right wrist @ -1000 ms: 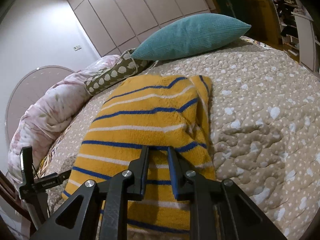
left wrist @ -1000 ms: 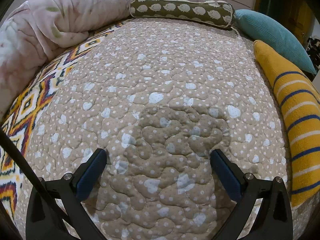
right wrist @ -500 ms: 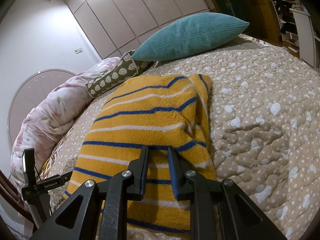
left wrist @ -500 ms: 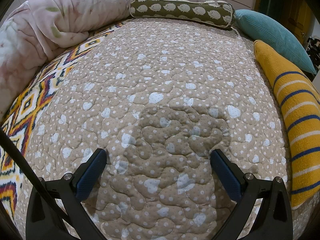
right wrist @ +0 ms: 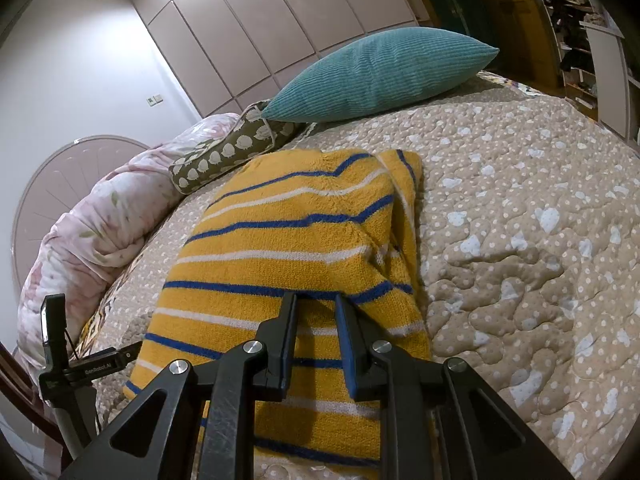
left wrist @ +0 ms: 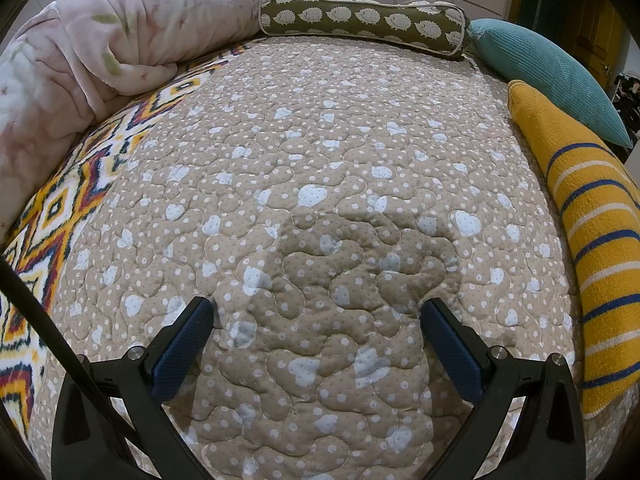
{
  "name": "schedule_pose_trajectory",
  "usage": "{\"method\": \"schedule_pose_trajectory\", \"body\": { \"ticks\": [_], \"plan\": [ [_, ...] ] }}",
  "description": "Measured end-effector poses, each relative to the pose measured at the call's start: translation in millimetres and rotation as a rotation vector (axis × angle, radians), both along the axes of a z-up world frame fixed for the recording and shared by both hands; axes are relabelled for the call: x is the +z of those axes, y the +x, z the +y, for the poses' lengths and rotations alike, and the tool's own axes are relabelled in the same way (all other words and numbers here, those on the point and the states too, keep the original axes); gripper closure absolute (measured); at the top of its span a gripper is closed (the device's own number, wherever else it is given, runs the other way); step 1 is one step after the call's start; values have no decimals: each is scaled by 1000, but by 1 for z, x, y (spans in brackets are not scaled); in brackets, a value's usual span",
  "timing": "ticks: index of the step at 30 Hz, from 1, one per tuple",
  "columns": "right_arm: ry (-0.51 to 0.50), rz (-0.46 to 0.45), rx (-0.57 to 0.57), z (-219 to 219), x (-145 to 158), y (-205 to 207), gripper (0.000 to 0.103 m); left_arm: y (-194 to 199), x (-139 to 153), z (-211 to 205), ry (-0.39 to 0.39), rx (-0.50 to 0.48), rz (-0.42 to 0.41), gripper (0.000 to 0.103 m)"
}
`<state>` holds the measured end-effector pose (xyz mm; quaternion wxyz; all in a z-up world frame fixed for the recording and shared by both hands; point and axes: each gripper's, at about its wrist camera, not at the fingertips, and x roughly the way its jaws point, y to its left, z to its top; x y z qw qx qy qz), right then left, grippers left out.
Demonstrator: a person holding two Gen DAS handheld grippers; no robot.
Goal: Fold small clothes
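Observation:
A yellow sweater (right wrist: 288,240) with blue and white stripes lies folded into a rectangle on the beige quilted bedspread (right wrist: 520,240). My right gripper (right wrist: 317,298) hovers over its near half. The jaws stand a narrow gap apart, with only the flat knit showing through the gap. In the left wrist view the sweater (left wrist: 592,240) runs along the right edge. My left gripper (left wrist: 316,308) stands wide open over bare bedspread (left wrist: 312,152) to the left of the sweater, with nothing between its blue pads (left wrist: 182,344).
A teal cushion (right wrist: 380,72) and an olive hedgehog-print bolster (left wrist: 360,20) lie at the head of the bed. A pink floral duvet (left wrist: 100,52) is bunched at the left, over a zigzag-patterned blanket (left wrist: 60,216). Wardrobe doors (right wrist: 248,28) stand behind.

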<state>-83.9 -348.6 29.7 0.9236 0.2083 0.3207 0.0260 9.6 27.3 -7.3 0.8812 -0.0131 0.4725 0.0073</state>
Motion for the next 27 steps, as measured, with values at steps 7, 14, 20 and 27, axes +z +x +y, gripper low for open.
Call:
{"method": "schedule_pose_trajectory", "body": {
  "ticks": [7,14,20,27],
  "plan": [
    [-4,0,-1,0,0,0,83,0,0,0,0,0,0,0],
    [-6,0,-1,0,0,0,83,0,0,0,-1,0,0,0],
    [-203,41,-41,27,10,3,79,0,0,0,-1,0,0,0],
    [-319,167,-27,47,9,-2,67,0,0,0,-1,0,0,0]
  ]
}}
